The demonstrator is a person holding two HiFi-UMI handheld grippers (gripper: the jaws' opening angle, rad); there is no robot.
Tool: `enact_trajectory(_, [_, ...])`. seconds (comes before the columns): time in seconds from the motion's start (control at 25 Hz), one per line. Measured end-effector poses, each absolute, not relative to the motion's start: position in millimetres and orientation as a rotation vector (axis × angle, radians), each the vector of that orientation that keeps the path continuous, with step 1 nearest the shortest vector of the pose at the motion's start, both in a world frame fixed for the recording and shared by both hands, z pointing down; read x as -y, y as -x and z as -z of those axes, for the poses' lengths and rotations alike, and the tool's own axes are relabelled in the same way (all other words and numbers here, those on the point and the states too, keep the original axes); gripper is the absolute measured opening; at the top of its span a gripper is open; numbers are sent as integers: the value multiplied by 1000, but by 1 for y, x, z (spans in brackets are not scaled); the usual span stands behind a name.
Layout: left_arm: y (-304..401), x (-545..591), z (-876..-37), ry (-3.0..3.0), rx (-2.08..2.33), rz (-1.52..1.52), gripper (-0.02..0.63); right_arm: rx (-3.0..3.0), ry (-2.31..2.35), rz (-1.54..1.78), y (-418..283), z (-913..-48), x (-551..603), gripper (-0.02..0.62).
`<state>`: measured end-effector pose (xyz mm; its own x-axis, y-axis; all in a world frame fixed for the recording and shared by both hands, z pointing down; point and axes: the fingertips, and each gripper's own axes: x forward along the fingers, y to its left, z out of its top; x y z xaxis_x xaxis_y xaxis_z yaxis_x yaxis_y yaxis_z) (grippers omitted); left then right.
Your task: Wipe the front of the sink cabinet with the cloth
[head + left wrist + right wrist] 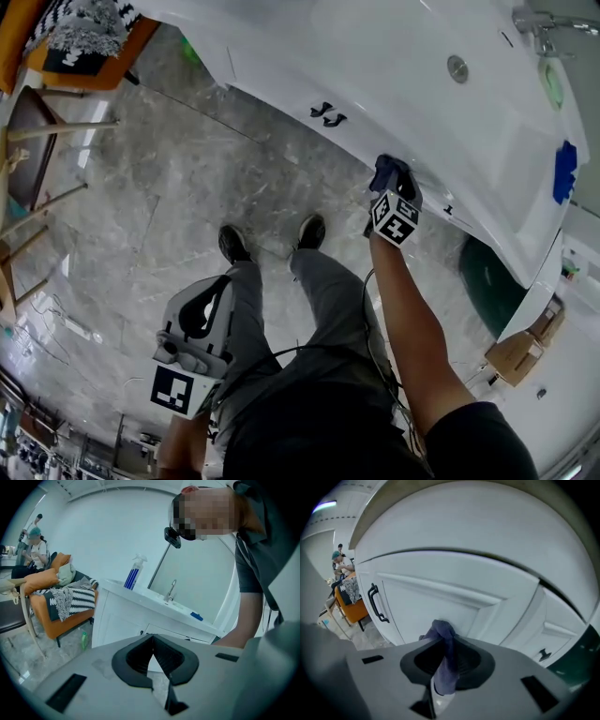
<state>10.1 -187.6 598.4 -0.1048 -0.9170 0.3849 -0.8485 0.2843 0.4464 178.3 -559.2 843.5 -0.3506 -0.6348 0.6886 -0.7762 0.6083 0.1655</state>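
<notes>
The white sink cabinet [281,70] fills the top of the head view, and its panelled door front [440,602] is close ahead in the right gripper view. My right gripper [397,186] [440,637] is shut on a dark blue cloth [382,171] [446,665]. The bunched end of the cloth presses against the door panel. My left gripper [192,342] [152,645] hangs low beside the person's left leg, away from the cabinet. Its jaws meet at the tips with nothing between them.
Black handles [328,115] [377,603] sit on the doors. A spray bottle [133,573], a faucet [171,590] and a blue item [563,172] are on the counter. An orange chair [84,47], a wooden chair [37,141], a green bottle [191,49] and a dark green bin [492,277] stand on the marble floor.
</notes>
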Motion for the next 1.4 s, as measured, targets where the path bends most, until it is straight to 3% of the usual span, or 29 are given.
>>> enact_trajectory(0.4, [0, 144, -667, -1469, 1985, 88, 4, 2097, -983, -511, -47, -983, 513, 60])
enact_trajectory(0.8, [6, 141, -727, -1441, 1976, 133, 4, 1910, -1069, -310, -159, -1058, 555, 60])
enact_trajectory(0.92, [7, 136, -740, -1430, 1963, 117, 5, 1871, -1059, -356, -140, -1087, 547, 60])
enact_trajectory(1.16, [9, 139, -741, -1463, 1961, 93, 5, 1961, -970, -558, -38, -1094, 509, 60])
enact_trajectory(1.28, [8, 145, -731, -1464, 1949, 91, 5, 1944, -1046, -667, -52, -1078, 515, 60])
enact_trajectory(1.4, [10, 151, -713, -1488, 1954, 110, 4, 1886, -1158, -654, -110, -1052, 537, 60])
